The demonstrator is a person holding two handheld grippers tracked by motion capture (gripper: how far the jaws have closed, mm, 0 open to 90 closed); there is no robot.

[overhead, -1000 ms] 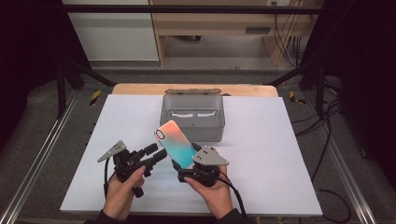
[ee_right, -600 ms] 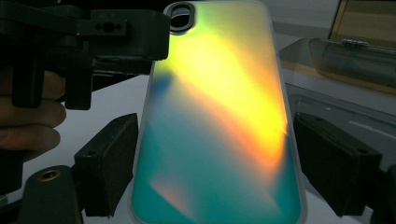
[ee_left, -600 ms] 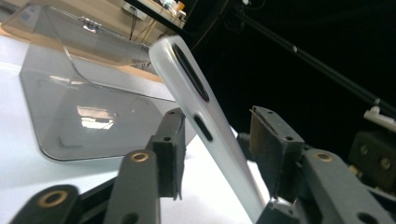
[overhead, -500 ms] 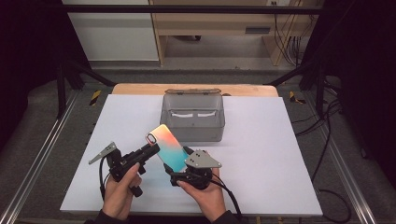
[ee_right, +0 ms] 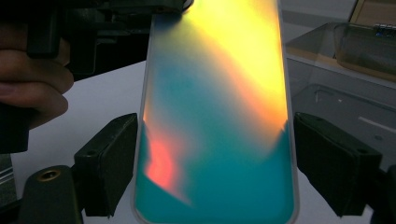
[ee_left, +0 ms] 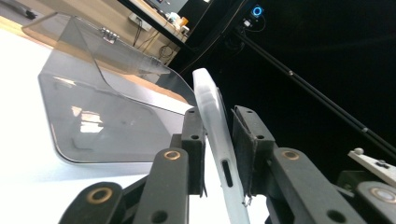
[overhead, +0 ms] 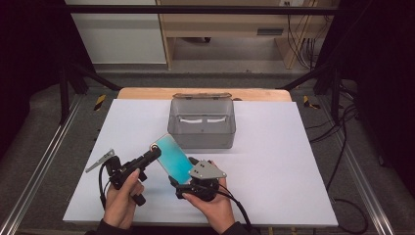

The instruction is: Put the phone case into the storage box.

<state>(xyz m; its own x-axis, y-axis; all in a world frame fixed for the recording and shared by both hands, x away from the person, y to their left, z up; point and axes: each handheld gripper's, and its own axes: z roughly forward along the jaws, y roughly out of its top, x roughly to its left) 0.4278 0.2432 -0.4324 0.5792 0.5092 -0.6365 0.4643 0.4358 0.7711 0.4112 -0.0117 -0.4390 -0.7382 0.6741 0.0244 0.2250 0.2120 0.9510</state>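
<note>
Since the earlier frames, the phone case point(overhead: 172, 158) is being seen lower and nearer the person, and the left gripper point(overhead: 155, 152) is being seen up against its far end instead of standing beside it. Its jaws have just been closing, and in the left gripper view they are being pressed on the two faces of the case point(ee_left: 215, 121), which is being viewed edge-on between the pads. The right gripper point(overhead: 183, 182) is being kept clamped across the width of the case at its near end; in the right gripper view the two pads are being held against the long edges of the case point(ee_right: 219, 116).

The case is being held in the air above the white table point(overhead: 274, 147), just in front of the grey box point(overhead: 201, 128) with its lid open. Its long axis is being run from near right to far left, the camera-hole end is being pointed away from the person, and the coloured face is being turned upward.

As a judgement, the lifting and the two-handed grip are being completed; placing the case, probably into the box, is being left to do.
</note>
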